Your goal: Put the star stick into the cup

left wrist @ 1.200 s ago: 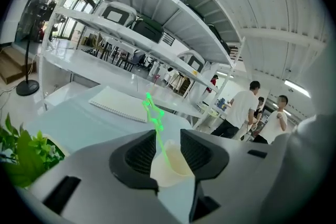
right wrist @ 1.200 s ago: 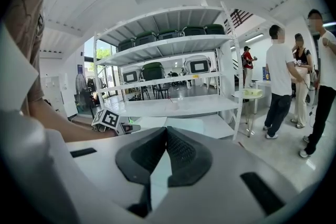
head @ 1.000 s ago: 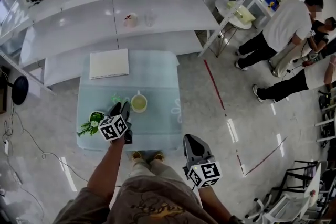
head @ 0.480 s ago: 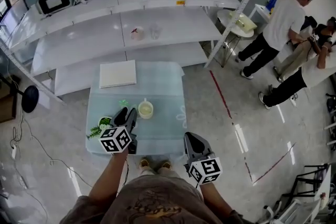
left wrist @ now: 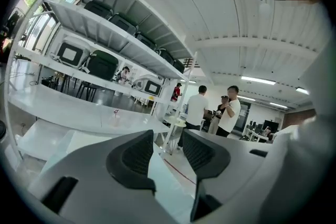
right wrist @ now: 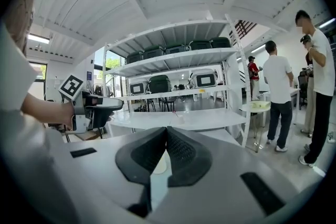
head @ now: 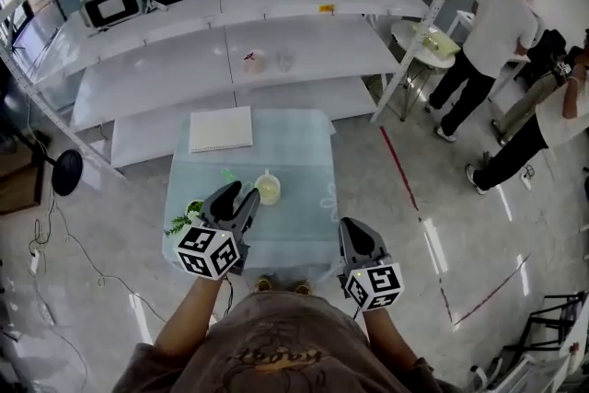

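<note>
Star stick (head: 227, 175): is lying on the pale table (head: 304, 147), a small green shape at the cup's (head: 268, 189) 10 o'clock, near it but apart, too small to tell more.
Cup: is standing upright near the table's middle, with a leafy plant (head: 189, 214) at its 8 o'clock and a white notebook (head: 221, 129) at its 11 o'clock.
Left gripper (head: 241, 195) (left wrist: 168, 145) (right wrist: 113, 105): is hovering over the table's near half, just beside the cup at its 8 o'clock. Its jaws are standing apart with nothing between them.
Right gripper (head: 353, 225) (right wrist: 166, 130): is hanging past the table's near edge, at the cup's 4 o'clock. Its jaws are pressing tip to tip on nothing.
Change from half a second ago: the table is now sitting further toward 3 o'clock in the head view, and both grippers with it. The left jaws are gaping as they did then. Stick, cup, plant and notebook are keeping their places on the table.
Head view alone: is showing stick, cup, plant and notebook together.
Left gripper view alone: is looking level across the white shelves (left wrist: 79, 107) to people (left wrist: 228, 110) standing at 3 o'clock, with only a strip of table showing between the jaws.
Right gripper view alone: is catching the left gripper side-on at 9 o'clock, held in the person's hand (right wrist: 58, 113).
</note>
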### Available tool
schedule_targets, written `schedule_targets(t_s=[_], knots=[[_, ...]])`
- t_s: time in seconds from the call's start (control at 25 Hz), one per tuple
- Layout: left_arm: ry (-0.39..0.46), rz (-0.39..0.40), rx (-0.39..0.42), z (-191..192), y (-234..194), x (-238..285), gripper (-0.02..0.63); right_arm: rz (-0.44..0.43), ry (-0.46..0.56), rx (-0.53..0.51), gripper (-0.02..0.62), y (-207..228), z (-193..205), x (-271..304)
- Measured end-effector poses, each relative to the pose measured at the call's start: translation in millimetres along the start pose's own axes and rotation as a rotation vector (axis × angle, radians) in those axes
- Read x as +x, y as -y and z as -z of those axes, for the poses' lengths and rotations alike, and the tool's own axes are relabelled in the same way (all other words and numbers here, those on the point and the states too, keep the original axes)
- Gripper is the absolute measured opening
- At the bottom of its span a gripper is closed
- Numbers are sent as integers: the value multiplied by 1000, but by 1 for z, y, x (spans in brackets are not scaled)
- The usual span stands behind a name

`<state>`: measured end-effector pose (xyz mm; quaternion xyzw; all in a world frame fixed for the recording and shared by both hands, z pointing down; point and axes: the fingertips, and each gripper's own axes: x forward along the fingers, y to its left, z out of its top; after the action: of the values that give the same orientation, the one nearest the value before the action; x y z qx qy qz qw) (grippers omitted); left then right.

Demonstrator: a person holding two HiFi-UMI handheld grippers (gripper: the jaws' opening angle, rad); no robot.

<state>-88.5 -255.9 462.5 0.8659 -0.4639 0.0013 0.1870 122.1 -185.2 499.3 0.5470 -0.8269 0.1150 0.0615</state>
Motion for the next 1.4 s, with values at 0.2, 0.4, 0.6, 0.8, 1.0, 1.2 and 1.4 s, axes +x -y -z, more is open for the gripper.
schedule_targets(t_s=[0.2,0.4,0.6,0.8,1.0,1.2,1.4], knots=[[-1,36,118,-2,23,-11,178,8,15,-21,2,3,-4,3],[20,-1,119,5,20,-18,143,11,18,-21,2,7,-4,6],[45,-29,102,14,10,-24,71,17,21,-17,0,11,0,7],[60,-41,110,19,5,-27,39,27,19,-9,0,15,2,7],[46,-59,136,29,0,-25,23,28,7,-8,0,18,10,7],[35,-66,134,35,-2,-22,21,24,0,-6,0,17,14,8],[40,-77,122,33,-3,-22,21,20,1,-10,-2,15,12,8]])
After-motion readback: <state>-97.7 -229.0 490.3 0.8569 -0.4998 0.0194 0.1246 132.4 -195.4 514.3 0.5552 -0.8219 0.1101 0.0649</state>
